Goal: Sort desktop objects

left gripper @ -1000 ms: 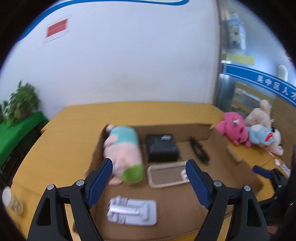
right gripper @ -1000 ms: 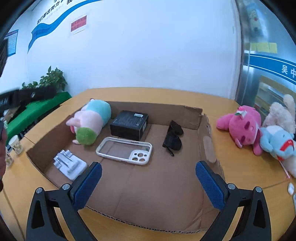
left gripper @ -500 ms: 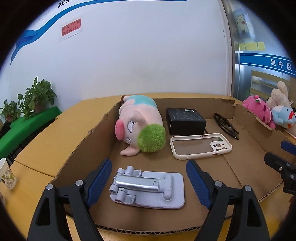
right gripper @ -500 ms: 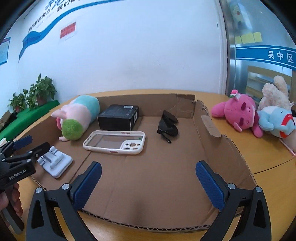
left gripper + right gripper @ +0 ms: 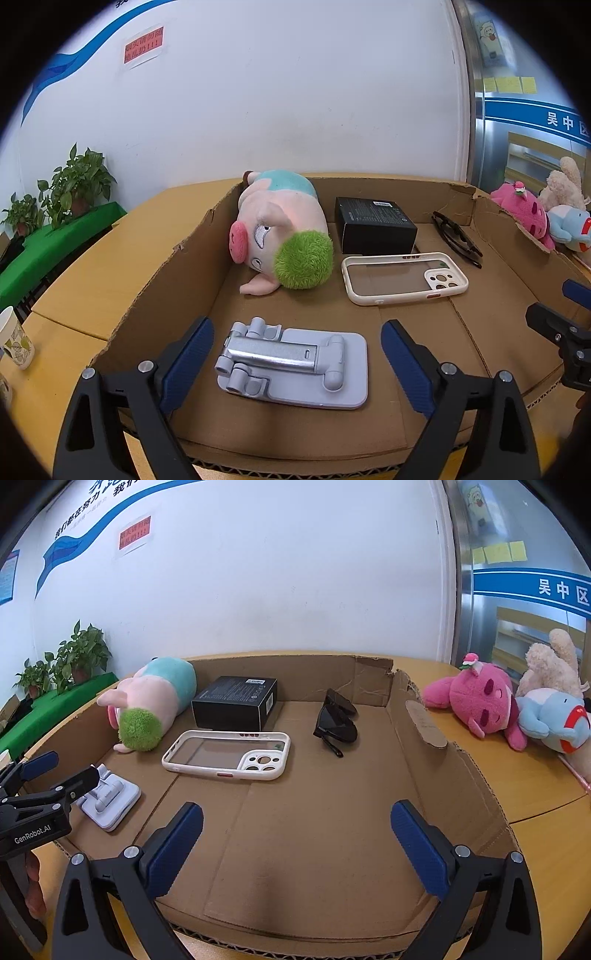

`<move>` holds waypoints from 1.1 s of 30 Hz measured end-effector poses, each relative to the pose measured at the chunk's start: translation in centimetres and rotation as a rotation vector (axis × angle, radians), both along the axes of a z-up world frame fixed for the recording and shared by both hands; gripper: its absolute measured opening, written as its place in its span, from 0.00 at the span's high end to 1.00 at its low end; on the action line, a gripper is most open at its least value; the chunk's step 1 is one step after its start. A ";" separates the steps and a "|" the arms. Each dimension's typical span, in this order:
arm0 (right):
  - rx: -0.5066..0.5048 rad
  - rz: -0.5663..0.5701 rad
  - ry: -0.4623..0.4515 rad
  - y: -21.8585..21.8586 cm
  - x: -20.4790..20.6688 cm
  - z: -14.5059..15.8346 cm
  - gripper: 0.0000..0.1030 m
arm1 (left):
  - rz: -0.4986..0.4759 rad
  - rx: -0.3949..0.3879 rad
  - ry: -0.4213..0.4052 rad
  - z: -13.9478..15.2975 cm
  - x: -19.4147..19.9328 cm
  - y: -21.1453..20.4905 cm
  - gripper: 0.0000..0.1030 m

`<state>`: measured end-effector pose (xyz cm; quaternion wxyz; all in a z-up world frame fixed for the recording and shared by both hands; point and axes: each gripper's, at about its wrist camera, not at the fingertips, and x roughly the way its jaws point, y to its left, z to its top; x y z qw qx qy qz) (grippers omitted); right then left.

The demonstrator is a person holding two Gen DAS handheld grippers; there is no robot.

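A shallow cardboard tray [image 5: 159, 280] [image 5: 436, 746] lies on a wooden table. In it are a grey folding phone stand [image 5: 291, 362] [image 5: 109, 803], a pink pig plush [image 5: 280, 229] [image 5: 147, 705], a black box [image 5: 373, 229] [image 5: 236, 701], a white phone case [image 5: 402, 277] [image 5: 227, 755] and black sunglasses [image 5: 458, 238] [image 5: 336, 720]. My left gripper [image 5: 297, 354] is open, its fingers either side of the phone stand, not touching it. My right gripper [image 5: 295, 834] is open and empty over the bare tray floor near the front edge.
Pink, blue and beige plush toys [image 5: 476, 698] [image 5: 532, 214] lie on the table right of the tray. A paper cup [image 5: 14, 338] stands at the far left. Potted plants [image 5: 74, 184] sit on a green surface beside the white wall.
Both grippers have come down and forward to the tray's front edge. The left one now straddles the phone stand. Both stay open.
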<state>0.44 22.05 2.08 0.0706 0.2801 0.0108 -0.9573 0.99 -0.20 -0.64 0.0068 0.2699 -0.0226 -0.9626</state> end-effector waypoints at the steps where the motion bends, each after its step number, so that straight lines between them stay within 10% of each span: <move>1: 0.001 0.000 0.000 0.0 0.0 -0.1 0.00 | -0.001 0.000 0.000 0.0 0.0 0.0 0.11; 33: 0.000 0.001 0.000 0.0 0.0 0.0 0.00 | -0.009 -0.002 0.005 0.2 0.0 0.0 0.11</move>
